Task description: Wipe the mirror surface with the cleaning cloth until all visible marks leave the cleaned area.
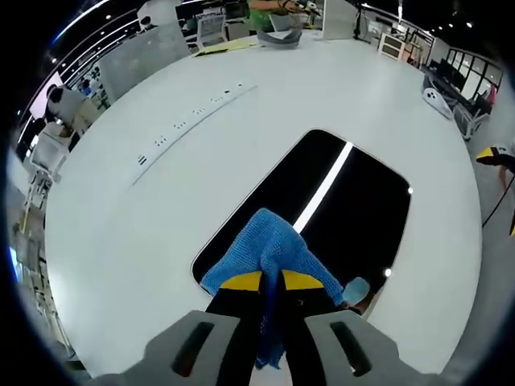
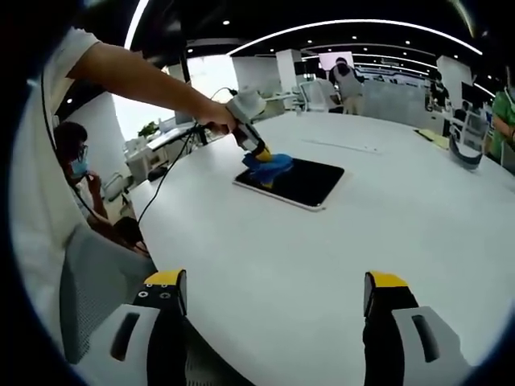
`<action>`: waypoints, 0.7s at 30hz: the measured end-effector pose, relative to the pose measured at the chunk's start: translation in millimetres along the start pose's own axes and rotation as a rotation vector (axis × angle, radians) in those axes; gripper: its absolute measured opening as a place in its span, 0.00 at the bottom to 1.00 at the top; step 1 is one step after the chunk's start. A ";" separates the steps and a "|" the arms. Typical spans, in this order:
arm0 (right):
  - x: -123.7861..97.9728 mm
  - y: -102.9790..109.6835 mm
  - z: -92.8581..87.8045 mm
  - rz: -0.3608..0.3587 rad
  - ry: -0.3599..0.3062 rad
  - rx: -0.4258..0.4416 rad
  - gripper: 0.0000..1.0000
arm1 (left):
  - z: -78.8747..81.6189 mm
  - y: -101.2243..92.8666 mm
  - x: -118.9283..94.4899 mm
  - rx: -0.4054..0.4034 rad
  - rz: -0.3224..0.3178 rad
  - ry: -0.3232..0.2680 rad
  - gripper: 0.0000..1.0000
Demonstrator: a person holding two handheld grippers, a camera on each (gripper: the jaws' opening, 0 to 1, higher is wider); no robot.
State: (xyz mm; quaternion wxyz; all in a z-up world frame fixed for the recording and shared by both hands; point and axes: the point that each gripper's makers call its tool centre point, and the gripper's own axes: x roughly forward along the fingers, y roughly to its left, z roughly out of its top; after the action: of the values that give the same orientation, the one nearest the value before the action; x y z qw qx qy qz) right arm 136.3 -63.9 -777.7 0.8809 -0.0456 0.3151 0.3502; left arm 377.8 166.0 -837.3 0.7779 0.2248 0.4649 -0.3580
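White worktop [image 2: 322,265] all around us, big round one in an open office, and nearest in the right gripper view our right tongs [image 2: 273,301] sit wide apart over bare surface with nothing between them, well away from the action. Over on the left, our left tongs [image 1: 269,283] are pinched tight on the blue cleaning cloth [image 1: 272,241], which drapes forward onto the near corner of the mirror [image 1: 354,201]; from the right gripper view you can see the same tongs [image 2: 259,151] angled down with the cloth [image 2: 268,164] bunched at the mirror's [image 2: 302,183] near-left edge. The glass looks dark, with a bright ceiling-light streak across it, and honestly we can't make out any marks from here. Most of the surface looks unwiped to us. What could go wrong: the mirror just lies loose on the worktop, so a hard push from the corner could skate it away, and the yellow tips might scrape the glass if the cloth slips back. Farther off are a power strip [image 1: 193,112], chairs and other people.
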 end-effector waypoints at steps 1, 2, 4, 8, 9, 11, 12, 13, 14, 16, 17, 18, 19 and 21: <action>0.0 0.0 -0.2 0.000 0.001 0.000 0.91 | -0.3 0.1 -0.3 0.002 0.000 0.000 0.05; 0.0 -0.1 -0.8 0.000 0.005 -0.004 0.91 | -1.1 0.4 -0.7 0.006 0.001 0.003 0.05; 0.0 0.2 -1.2 0.002 0.008 -0.003 0.91 | -2.1 0.9 -1.3 0.010 0.002 0.003 0.05; 0.3 0.0 -1.8 0.002 0.012 -0.004 0.90 | -5.4 2.4 -3.2 0.015 0.006 0.009 0.05; 0.3 0.0 -1.8 0.002 0.012 -0.004 0.90 | -6.2 2.9 -3.6 0.016 0.007 0.011 0.05; 0.6 0.1 -1.1 0.004 0.011 -0.004 0.90 | -8.7 4.7 -4.9 0.020 0.010 0.019 0.05; 0.6 0.2 -0.5 0.004 0.010 -0.005 0.90 | -9.2 5.1 -5.2 0.019 0.011 0.019 0.05; 0.7 0.4 -0.1 0.004 0.010 -0.005 0.90 | -9.7 5.5 -5.5 0.018 0.011 0.019 0.05; 0.7 0.4 -0.1 0.005 0.010 -0.005 0.90 | -9.8 5.6 -5.6 0.018 0.012 0.019 0.05; 1.1 0.3 -0.4 0.006 0.013 -0.006 0.90 | -10.1 5.7 -5.9 0.022 0.014 0.021 0.05; 1.1 0.3 -0.6 0.007 0.014 -0.008 0.90 | -10.1 5.6 -5.9 0.025 0.015 0.022 0.05; 1.0 0.6 -0.8 0.008 0.016 -0.009 0.90 | -10.2 5.4 -5.9 0.027 0.016 0.024 0.05; 1.0 0.6 -0.8 0.009 0.015 -0.008 0.90 | -10.2 5.3 -6.0 0.030 0.016 0.024 0.05; 0.8 0.3 -1.3 0.009 0.018 -0.007 0.90 | -10.3 5.3 -6.2 0.037 0.018 0.025 0.05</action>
State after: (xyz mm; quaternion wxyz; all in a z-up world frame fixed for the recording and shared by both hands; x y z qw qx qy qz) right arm 135.8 -63.6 -779.2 0.8763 -0.0505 0.3219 0.3549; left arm 374.1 178.6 -836.5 0.7711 0.2476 0.4657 -0.3566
